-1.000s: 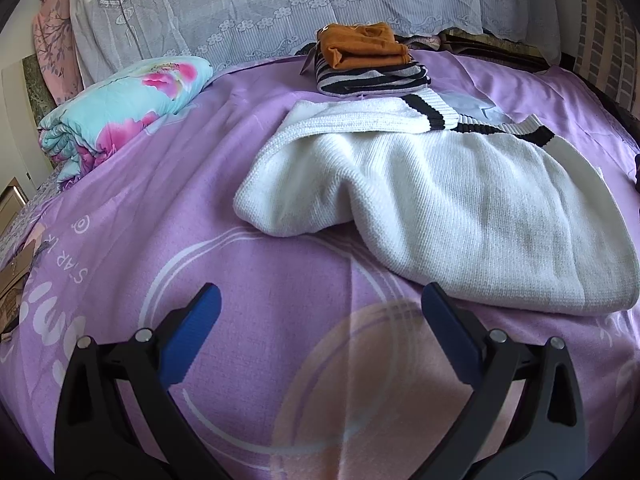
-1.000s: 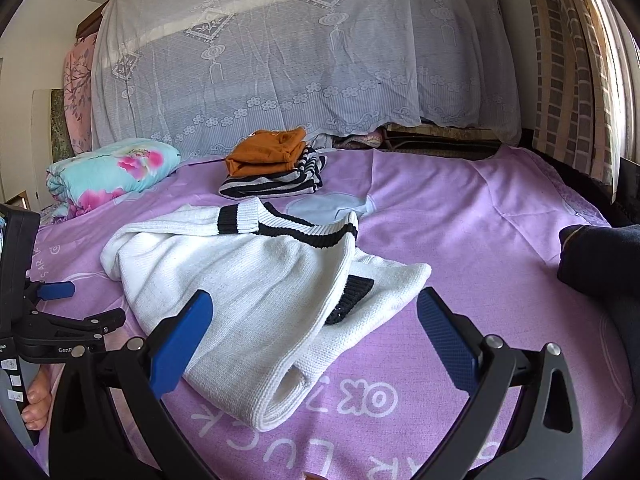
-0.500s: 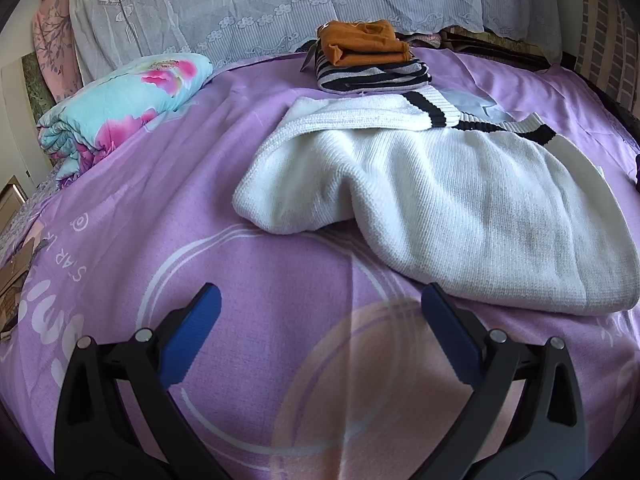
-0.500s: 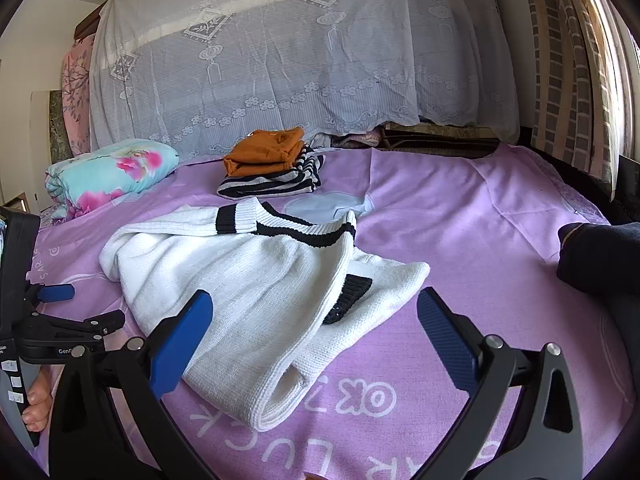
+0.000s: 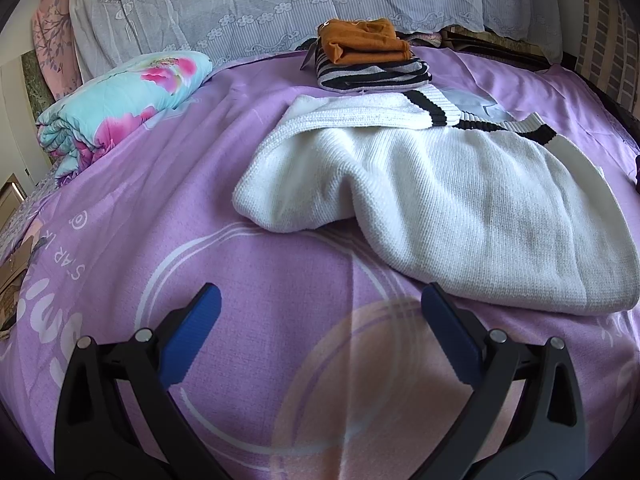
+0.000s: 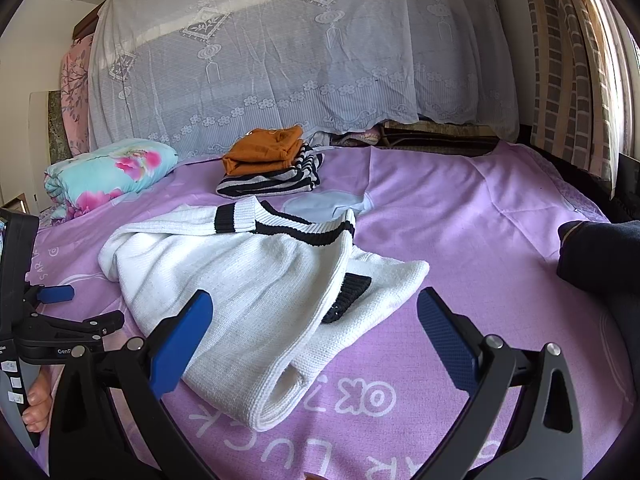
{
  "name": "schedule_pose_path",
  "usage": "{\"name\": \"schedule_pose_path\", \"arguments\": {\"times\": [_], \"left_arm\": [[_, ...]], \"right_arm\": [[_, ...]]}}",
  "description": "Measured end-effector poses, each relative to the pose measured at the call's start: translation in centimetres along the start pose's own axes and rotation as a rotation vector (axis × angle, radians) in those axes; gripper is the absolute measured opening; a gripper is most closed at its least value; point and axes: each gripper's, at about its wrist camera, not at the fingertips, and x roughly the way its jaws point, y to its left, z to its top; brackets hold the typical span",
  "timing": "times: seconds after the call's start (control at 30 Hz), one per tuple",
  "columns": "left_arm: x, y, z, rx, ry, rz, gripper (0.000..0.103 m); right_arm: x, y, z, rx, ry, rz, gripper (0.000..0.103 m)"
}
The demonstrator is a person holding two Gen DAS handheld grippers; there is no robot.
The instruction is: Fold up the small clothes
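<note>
A white knit sweater [image 5: 460, 200] with black-striped cuffs and hem lies partly folded on the purple bedsheet [image 5: 160, 200]; the right wrist view shows the sweater [image 6: 248, 280] too. My left gripper [image 5: 320, 304] hovers open over bare sheet, just short of the sweater's near edge. My right gripper [image 6: 316, 308] is open above the sweater's lower fold, holding nothing. The left gripper [image 6: 52, 300] appears at the left edge of the right wrist view, held by a hand [image 6: 38, 400].
A folded orange garment [image 5: 364, 42] rests on a folded striped one [image 5: 372, 74] at the back of the bed. A rolled floral quilt [image 5: 120, 100] lies back left. A dark garment [image 6: 596, 256] sits at the right edge. Lace cover [image 6: 300, 60] drapes behind.
Both grippers stay open and nearly still; the views shift only slightly, and the sweater has not moved.
</note>
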Motion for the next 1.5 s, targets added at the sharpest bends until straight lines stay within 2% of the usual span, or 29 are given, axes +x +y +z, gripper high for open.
{"name": "schedule_pose_path", "arguments": {"times": [0.7,1.0,1.13,1.23,1.33,1.43,1.5], "left_arm": [[0.3,0.0,-0.2,-0.008,0.011,-0.004,0.101],[0.4,0.2,0.1,-0.028,0.036,-0.018,0.101],[0.7,0.8,0.6,-0.041,0.07,-0.034,0.101],[1.1,1.3,2.0,-0.009,0.082,-0.04,0.101],[1.3,2.0,4.9,0.031,0.052,-0.001,0.101],[1.7,1.9,8.4,0.059,0.006,-0.046,0.101],[2.6,1.1,10.3,0.084,-0.014,-0.056,0.101]], "right_arm": [[0.3,-0.2,-0.2,0.019,0.015,0.001,0.102],[0.8,-0.7,-0.2,0.058,0.037,0.012,0.102],[1.3,-1.4,-0.1,0.097,0.066,0.025,0.102],[2.4,-2.4,0.8,0.109,0.123,0.091,0.102],[3.8,-3.9,3.1,0.098,0.138,0.045,0.102],[5.8,-6.1,4.9,0.165,0.144,0.039,0.102],[7.9,-7.2,5.5,0.218,0.182,0.04,0.102]]}}
